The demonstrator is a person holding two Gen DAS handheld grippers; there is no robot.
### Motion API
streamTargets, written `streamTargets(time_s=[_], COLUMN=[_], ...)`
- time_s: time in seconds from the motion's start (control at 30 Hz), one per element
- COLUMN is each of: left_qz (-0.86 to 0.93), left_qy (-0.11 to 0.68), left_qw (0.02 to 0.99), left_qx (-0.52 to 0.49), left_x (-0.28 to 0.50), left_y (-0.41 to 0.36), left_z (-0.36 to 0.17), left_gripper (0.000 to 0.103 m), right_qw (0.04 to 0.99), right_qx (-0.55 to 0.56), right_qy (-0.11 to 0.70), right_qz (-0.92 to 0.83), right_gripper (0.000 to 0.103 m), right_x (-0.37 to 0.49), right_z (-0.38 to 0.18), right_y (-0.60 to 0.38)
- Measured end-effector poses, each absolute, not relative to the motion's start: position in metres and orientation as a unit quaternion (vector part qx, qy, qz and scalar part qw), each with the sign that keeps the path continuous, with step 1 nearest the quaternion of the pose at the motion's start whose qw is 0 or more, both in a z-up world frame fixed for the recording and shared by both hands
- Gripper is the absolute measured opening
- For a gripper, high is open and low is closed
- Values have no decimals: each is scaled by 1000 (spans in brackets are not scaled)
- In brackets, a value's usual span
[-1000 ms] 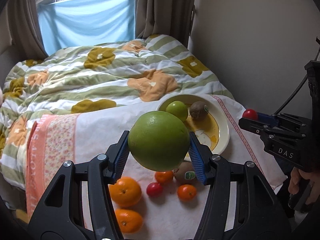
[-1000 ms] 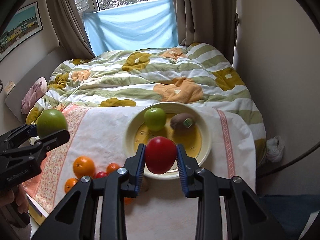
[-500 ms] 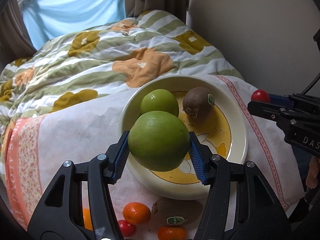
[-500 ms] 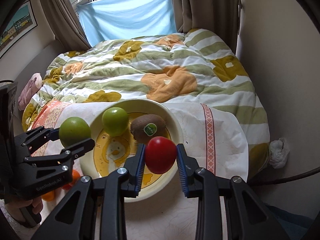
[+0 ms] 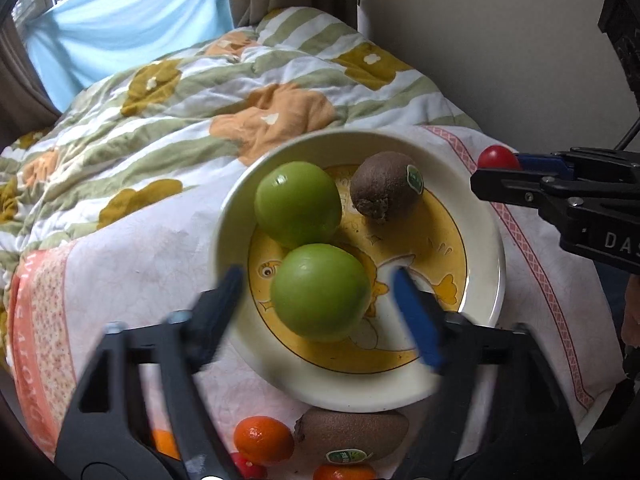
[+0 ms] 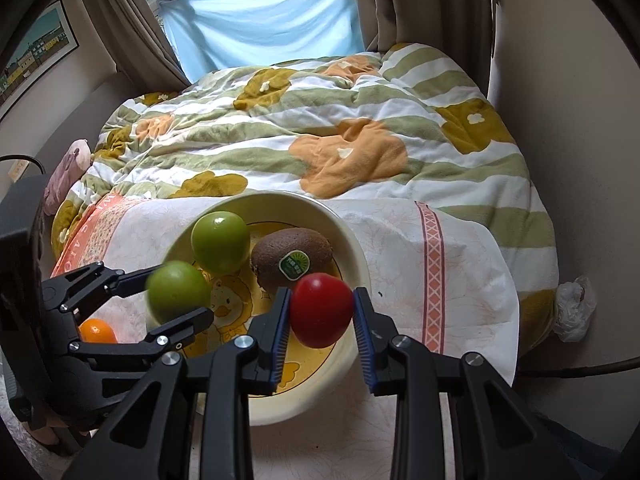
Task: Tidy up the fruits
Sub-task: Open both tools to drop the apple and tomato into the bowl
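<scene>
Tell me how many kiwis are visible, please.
2. One kiwi lies in the bowl beside a green fruit; another kiwi lies on the cloth just outside the bowl. Others may be hidden.

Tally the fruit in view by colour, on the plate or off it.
green fruits: 2
brown kiwis: 2
red fruits: 2
orange fruits: 3
Total: 9
</scene>
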State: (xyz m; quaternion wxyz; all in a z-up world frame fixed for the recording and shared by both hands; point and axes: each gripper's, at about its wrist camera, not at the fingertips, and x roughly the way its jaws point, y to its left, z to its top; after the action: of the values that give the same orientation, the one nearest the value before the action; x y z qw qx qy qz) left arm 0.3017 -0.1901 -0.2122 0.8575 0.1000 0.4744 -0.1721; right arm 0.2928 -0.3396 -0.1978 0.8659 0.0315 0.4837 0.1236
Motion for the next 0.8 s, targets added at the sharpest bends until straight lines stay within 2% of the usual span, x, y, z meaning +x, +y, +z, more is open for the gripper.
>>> streamTargets(time_s=[0.03,0.5,0.8], left_qz=[-172,-149,-96], left_qy=[467,466,470], left_qw=[862,868,876], left_qx=[98,80,47], left_x=[300,272,244], left_y=[-189,-159,-123], left_z=[-209,-168,-154], left_gripper=[103,103,103], right_qw=[866,864,855], right_qx=[32,23,-8], right_qy=[483,482,482], right_qz=[124,143,194], right_gripper=[28,28,28], right_x=[293,282,288], right_z=[-197,-187,-212], right_y=[-340,-336,-315])
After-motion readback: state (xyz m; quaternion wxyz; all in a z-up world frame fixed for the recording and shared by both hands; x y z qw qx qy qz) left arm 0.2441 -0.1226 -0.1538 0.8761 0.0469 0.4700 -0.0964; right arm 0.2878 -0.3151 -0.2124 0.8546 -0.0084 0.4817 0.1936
